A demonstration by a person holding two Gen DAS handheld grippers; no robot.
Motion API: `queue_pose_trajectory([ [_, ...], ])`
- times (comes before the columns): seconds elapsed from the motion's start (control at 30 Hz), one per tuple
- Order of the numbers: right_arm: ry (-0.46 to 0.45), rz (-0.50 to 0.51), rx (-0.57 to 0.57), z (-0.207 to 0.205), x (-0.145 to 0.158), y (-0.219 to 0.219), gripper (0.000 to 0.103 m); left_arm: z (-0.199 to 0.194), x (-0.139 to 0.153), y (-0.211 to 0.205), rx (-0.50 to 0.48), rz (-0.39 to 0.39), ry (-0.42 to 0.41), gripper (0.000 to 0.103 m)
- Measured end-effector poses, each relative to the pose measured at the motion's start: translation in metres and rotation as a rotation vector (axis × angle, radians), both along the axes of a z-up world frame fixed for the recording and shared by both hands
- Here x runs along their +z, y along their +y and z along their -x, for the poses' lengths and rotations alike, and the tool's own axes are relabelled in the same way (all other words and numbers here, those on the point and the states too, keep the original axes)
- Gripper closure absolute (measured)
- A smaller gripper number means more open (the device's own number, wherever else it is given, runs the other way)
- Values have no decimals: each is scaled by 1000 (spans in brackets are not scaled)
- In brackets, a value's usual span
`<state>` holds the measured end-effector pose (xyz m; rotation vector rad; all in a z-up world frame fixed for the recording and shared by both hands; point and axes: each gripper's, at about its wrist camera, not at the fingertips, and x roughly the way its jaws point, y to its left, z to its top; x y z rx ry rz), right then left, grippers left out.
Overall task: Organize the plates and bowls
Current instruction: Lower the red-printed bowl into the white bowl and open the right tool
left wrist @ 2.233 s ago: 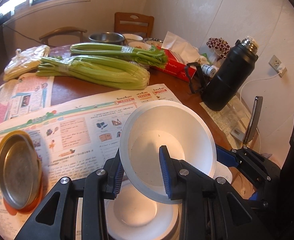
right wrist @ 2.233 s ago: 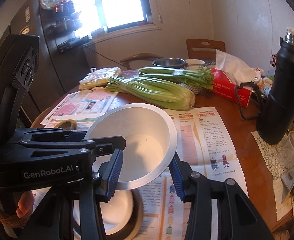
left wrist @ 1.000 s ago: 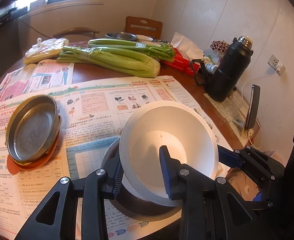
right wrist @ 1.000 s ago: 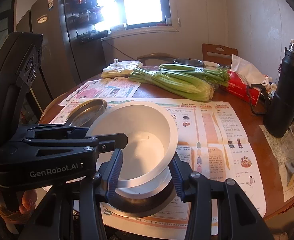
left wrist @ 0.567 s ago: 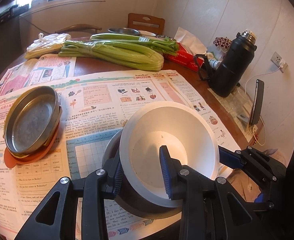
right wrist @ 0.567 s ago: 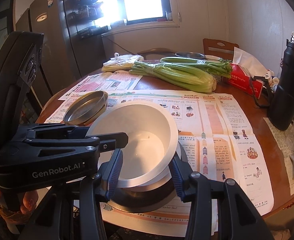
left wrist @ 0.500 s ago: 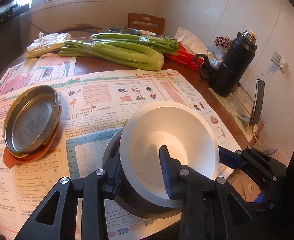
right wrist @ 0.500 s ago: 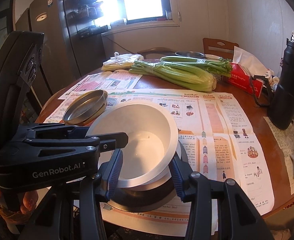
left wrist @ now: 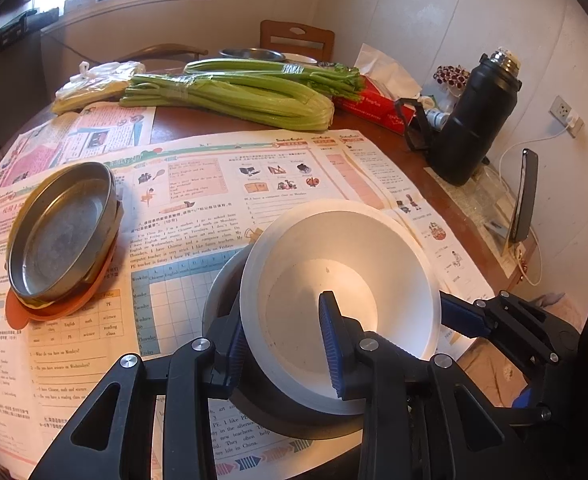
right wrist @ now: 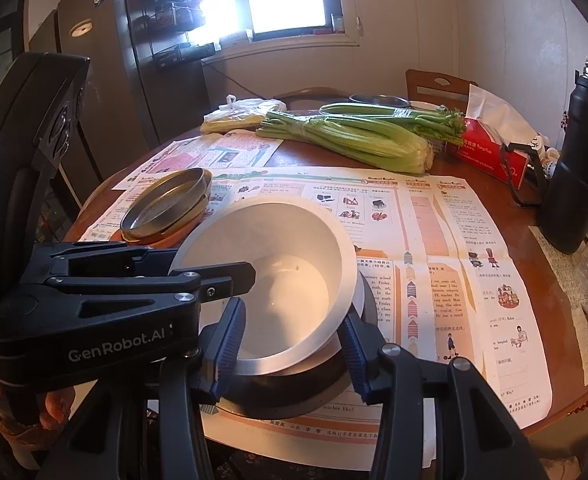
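White plastic, the bowl [left wrist: 345, 276] sits tilted over a dark bowl [left wrist: 294, 412] near the front edge of the table [right wrist: 505, 196], on a printed newspaper [left wrist: 198, 208]. The left gripper [left wrist: 282, 340] has its blue fingers [left wrist: 329, 340] narrowed on the near rim of the white bowl, one pad inside and one outside. The right gripper [right wrist: 290, 340] clamps the same bowl's rim on the other side, its fingers [right wrist: 226, 340] pinching the wall. On the side of the left gripper, seen from the right wrist, white lettering reads "GenRobot.AI". The newspaper carries English lines such as "Wednesday", "science" and "music class". To the left lies a metal plate [left wrist: 58, 232] stacked on an orange plate [left wrist: 54, 312]. Farther back lie bundles of celery [left wrist: 230, 96], a plastic bag [left wrist: 94, 84] and a red tissue box [right wrist: 489, 152] marked "TongHua". A black flask [left wrist: 473, 120] stands at the right, beside a phone [left wrist: 527, 196] leaning upright.
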<state>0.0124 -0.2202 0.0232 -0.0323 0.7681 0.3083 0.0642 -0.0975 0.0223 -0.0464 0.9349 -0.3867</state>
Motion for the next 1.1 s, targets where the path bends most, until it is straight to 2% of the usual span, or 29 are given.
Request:
queue_pose_trajectory([
  [0.5, 8, 30, -2, -5, -8, 1, 56, -3, -7, -2, 22, -41, -2, 67],
  [1.1, -10, 8, -21, -3, -4, -6, 56, -3, -5, 2, 26, -33, -8, 67],
])
